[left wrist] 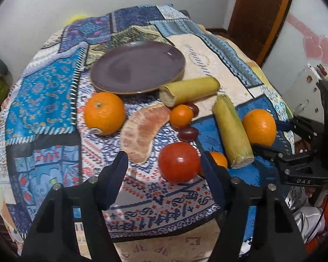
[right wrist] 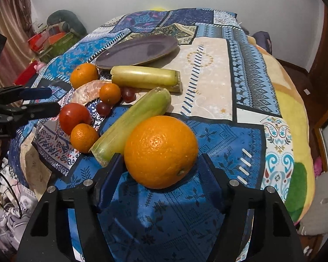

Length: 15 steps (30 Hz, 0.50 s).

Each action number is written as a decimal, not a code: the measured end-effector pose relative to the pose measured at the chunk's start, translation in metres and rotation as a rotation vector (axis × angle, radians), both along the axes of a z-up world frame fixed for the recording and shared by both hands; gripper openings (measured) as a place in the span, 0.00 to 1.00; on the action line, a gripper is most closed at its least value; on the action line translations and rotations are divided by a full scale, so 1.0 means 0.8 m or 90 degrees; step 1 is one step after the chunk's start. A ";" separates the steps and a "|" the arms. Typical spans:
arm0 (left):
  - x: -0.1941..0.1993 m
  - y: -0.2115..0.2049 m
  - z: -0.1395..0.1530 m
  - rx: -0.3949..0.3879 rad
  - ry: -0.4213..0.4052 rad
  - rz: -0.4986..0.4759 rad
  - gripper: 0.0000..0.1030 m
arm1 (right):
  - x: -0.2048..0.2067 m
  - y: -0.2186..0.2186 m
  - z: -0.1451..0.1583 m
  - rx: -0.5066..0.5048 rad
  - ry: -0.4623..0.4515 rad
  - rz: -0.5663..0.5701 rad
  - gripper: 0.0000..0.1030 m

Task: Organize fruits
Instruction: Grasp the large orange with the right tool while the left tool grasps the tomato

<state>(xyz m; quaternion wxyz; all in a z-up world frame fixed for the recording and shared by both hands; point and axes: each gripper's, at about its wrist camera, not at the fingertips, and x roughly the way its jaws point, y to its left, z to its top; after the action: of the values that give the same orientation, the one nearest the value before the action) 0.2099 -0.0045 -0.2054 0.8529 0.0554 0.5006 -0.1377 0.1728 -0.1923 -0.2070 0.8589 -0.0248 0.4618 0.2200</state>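
Fruit lies loose on the patchwork tablecloth (left wrist: pixel 43 100), none of it yet on the purple plate (left wrist: pixel 137 67) at upper centre of the left wrist view, so the task is judged barely begun. Lower centre of that view, the left gripper (left wrist: pixel 164 163) stands wide and holds nothing, with the red tomato (left wrist: pixel 178 162) just ahead between its fingertips. A sound grasp would centre the tomato before closing and squeeze lightly, since it is smooth, round and likely soft. A small mandarin (left wrist: pixel 219 159) sits tight against the tomato behind the right finger and may be knocked. Left of centre are a large orange (left wrist: pixel 105 113) and a peeled pomelo segment (left wrist: pixel 142 133); further right a second mandarin (left wrist: pixel 181 114), two dark grapes (left wrist: pixel 188 133) and two sugarcane pieces (left wrist: pixel 231 135), one touching the plate rim and narrowing the near approach. In the right wrist view, the right gripper (right wrist: pixel 161 163) is likewise spread and empty, straddling a big orange (right wrist: pixel 161 151) at lower centre. The nearer sugarcane end (right wrist: pixel 105 150) lies just beside its left finger and could be dragged. Both grippers work near each other; staggering their lifts toward the plate seems prudent.
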 end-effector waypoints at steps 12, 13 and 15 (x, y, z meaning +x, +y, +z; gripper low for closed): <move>0.021 -0.015 -0.023 -0.057 0.046 -0.015 0.49 | 0.008 -0.002 0.001 0.017 -0.010 0.011 0.62; 0.023 -0.015 -0.024 -0.061 0.047 -0.013 0.49 | 0.007 -0.003 0.001 0.019 -0.009 0.009 0.62; 0.025 -0.016 -0.025 -0.065 0.049 -0.012 0.49 | 0.007 -0.003 0.001 0.022 -0.008 0.006 0.62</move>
<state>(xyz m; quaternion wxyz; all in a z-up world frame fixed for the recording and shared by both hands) 0.2299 -0.0177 -0.2256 0.8336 0.0114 0.5245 -0.1728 0.1781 -0.1951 -0.2064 0.8609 -0.0134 0.4525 0.2322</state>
